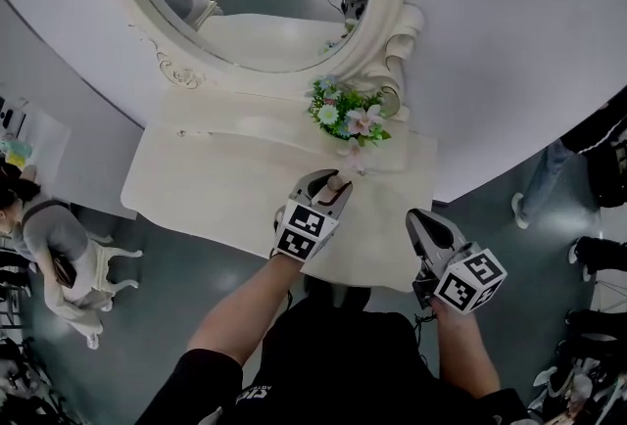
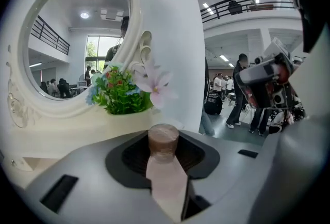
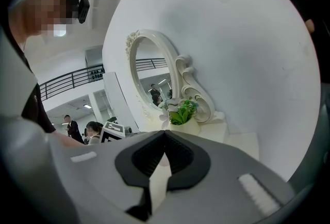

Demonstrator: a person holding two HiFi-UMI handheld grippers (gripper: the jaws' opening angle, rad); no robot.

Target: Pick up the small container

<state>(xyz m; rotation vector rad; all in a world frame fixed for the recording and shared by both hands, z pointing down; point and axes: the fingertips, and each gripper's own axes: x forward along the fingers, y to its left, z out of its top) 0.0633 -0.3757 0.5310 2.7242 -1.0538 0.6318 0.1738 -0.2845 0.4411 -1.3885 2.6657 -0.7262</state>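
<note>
Here the left tool [image 2: 164,135] pinches the small container [image 2: 166,179], a pale pink bottle with a brown cap, between jaws held partly apart, over the cream table [image 1: 216,188]. Just ahead stand the flowers [image 2: 119,95] and the oval mirror [image 2: 77,42]. To its right, the right tool [image 3: 165,135] is empty, its jaws meeting at the tips.

Flowers [image 1: 348,117] and mirror frame [image 1: 390,17] block dresser top [image 1: 216,186] rear, open room front-left
</note>
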